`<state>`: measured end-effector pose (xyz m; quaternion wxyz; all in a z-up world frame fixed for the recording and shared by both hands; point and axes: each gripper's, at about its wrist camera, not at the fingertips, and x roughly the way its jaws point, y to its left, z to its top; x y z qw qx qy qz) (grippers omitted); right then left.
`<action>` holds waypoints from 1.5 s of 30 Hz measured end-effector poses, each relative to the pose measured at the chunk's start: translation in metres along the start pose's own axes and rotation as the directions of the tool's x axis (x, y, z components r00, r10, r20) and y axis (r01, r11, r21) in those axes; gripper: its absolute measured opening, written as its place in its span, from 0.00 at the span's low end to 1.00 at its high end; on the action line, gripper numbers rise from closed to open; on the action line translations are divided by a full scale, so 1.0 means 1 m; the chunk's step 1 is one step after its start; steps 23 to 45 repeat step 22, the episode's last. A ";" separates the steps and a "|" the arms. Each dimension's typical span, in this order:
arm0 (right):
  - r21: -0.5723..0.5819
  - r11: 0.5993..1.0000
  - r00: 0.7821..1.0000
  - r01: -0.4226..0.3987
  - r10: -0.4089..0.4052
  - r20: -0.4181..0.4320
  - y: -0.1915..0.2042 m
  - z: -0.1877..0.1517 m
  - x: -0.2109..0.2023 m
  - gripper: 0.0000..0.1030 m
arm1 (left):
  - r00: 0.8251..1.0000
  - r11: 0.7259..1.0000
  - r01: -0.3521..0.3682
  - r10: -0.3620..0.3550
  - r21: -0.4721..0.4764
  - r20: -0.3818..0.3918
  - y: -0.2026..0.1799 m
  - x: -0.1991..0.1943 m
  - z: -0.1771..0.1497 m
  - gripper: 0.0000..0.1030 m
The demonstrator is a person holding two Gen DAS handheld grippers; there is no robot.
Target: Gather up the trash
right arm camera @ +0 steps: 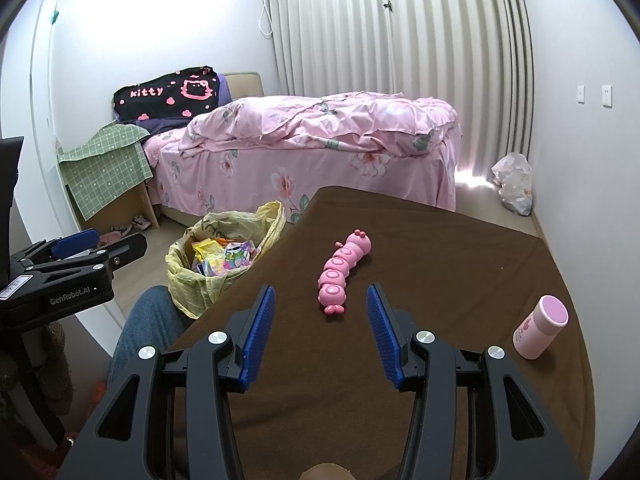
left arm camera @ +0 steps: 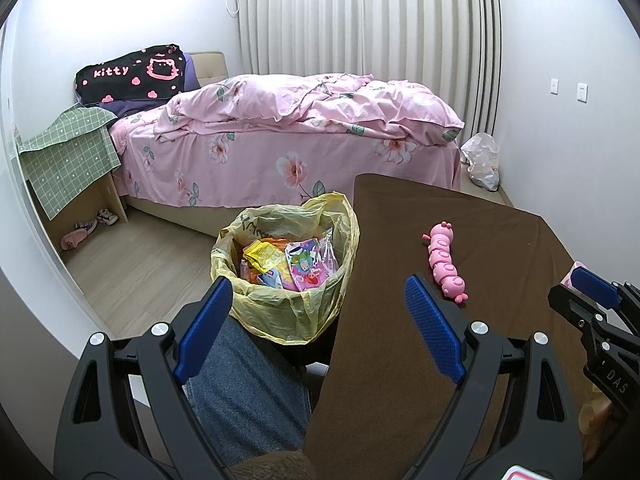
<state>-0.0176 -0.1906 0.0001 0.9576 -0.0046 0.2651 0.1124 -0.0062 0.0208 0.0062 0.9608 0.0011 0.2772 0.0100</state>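
The bin [left arm camera: 286, 276] stands on the floor just beside the left edge of the brown table [left arm camera: 460, 360], lined with a yellow plastic bag [left arm camera: 280, 312] whose rim is folded over the outside; inside it lie several colourful wrappers [left arm camera: 288, 260], among them a yellow one, an orange one and a clear packet with pink and blue cartoon print; the pile reaches close to the rim, and what is beneath it I cannot tell. In the right wrist view the same bin [right arm camera: 224, 264] shows at the left of the table [right arm camera: 440, 280], with the wrappers [right arm camera: 224, 258] visible in the open mouth.

The left gripper [left arm camera: 320, 332] hangs with its jaws spread wide and nothing between them, one blue finger over the near side of the bin and the other over the table edge; a leg in blue jeans [left arm camera: 248, 392] is below it. The right gripper [right arm camera: 320, 332] is over the table, jaws also apart and empty; the pink caterpillar toy [right arm camera: 344, 270] lies on the cloth just ahead of it, between the lines of the two fingers but not touched.

A pink bottle [right arm camera: 540, 332] with a darker pink cap stands tilted on the right part of the table, well apart from the toy. By the far wall, beside the bed [right arm camera: 304, 160], a white plastic bag [right arm camera: 514, 184] sits on the floor; its content is too small to tell.
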 end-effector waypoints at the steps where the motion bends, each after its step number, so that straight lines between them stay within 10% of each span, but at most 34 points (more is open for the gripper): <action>1: 0.001 1.000 1.000 -0.001 0.001 -0.001 0.000 0.000 0.000 0.44 | 1.000 1.000 -0.001 0.001 0.001 -0.002 0.000 0.000 0.000 0.81; 15: -0.015 1.000 1.000 0.023 -0.023 -0.004 -0.002 -0.001 0.001 0.44 | 1.000 1.000 0.011 -0.011 0.014 0.000 -0.004 -0.002 -0.002 0.81; 22: 0.048 0.998 0.986 0.039 -0.031 -0.161 -0.076 -0.016 0.069 0.51 | 0.954 0.987 0.158 -0.151 0.004 -0.259 -0.048 0.085 -0.014 0.86; 45: 0.048 0.998 0.986 0.039 -0.031 -0.161 -0.076 -0.016 0.069 0.51 | 0.954 0.987 0.158 -0.151 0.004 -0.259 -0.048 0.085 -0.014 0.86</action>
